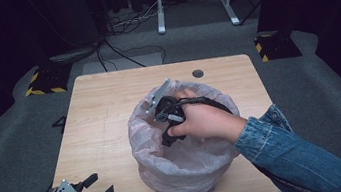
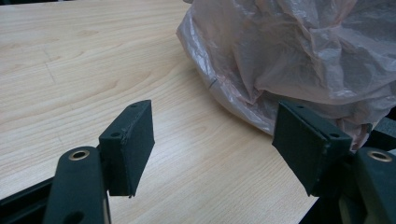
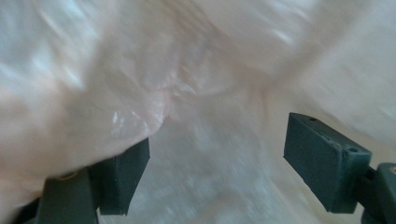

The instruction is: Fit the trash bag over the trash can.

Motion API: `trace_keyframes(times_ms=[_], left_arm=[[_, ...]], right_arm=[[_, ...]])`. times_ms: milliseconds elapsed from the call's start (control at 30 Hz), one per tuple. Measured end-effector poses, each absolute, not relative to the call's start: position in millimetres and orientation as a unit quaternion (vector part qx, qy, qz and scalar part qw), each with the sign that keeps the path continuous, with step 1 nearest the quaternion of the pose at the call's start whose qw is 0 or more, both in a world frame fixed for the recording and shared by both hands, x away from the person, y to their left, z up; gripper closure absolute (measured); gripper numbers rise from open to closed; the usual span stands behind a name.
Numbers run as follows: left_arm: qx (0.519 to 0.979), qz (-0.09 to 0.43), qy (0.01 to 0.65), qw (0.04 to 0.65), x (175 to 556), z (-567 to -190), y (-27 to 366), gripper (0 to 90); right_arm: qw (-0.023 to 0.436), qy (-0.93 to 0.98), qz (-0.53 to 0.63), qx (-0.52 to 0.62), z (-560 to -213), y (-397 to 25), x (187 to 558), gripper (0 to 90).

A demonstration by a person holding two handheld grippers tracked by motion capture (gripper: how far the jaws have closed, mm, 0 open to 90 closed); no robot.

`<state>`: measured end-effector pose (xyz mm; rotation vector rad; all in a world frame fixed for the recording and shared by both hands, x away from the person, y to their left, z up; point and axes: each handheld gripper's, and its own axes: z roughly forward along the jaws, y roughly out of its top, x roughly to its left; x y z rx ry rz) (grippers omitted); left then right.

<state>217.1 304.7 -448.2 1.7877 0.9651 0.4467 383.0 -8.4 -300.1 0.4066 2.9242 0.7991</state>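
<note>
High view, item one: a bin lined with a pinkish translucent plastic bag [image 1: 183,167] is seen standing on the wooden tabletop [image 1: 102,126], toward its near edge and right of centre, the liner bunched and folded over the rim. Item two: the right tool [image 1: 167,139] is held by the right hand [image 1: 202,119] over the mouth of the bin and is pointed down into the liner, a denim sleeve [image 1: 287,152] trailing to the lower right. Right gripper view: its jaws are seen spread apart, nothing gripped between them, with blurred plastic film all around and a fold of it lying against the left jaw. Item three: the left tool [image 1: 99,186] is held low at the near left corner of the tabletop, well apart from the bin. Left gripper view: its jaws are likewise spread wide and empty above bare wood, with the crumpled side of the bag [image 2: 299,56] just beyond the right jaw. Item four: a round dark grommet [image 1: 197,73] is set in the tabletop near the far edge.
</note>
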Motion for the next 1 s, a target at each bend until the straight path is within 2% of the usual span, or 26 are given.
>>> trace_keyframes(times_ms=[233,300,400,500,733,1000], left_arm=[[0.744,0.184,0.396,0.506,219,-448,302,29.3],[0.744,0.184,0.397,0.505,219,-448,301,29.3],[0.743,0.184,0.398,0.505,219,-449,302,29.3],[0.743,0.184,0.398,0.506,219,-449,303,29.3],[0.741,0.185,0.398,0.508,218,-448,303,29.3],[0.741,0.186,0.399,0.507,218,-448,303,29.3]], right_arm=[[0.058,0.954,0.219,0.196,-309,-29,399,24.0],[0.058,0.951,0.213,0.215,-311,-33,403,28.5],[0.058,0.948,0.212,0.230,-310,-36,405,29.2],[0.058,0.953,0.210,0.213,-311,-34,403,22.5],[0.048,0.949,0.266,0.161,-296,-25,386,22.6],[0.052,0.939,0.310,0.143,-274,-37,382,22.9]])
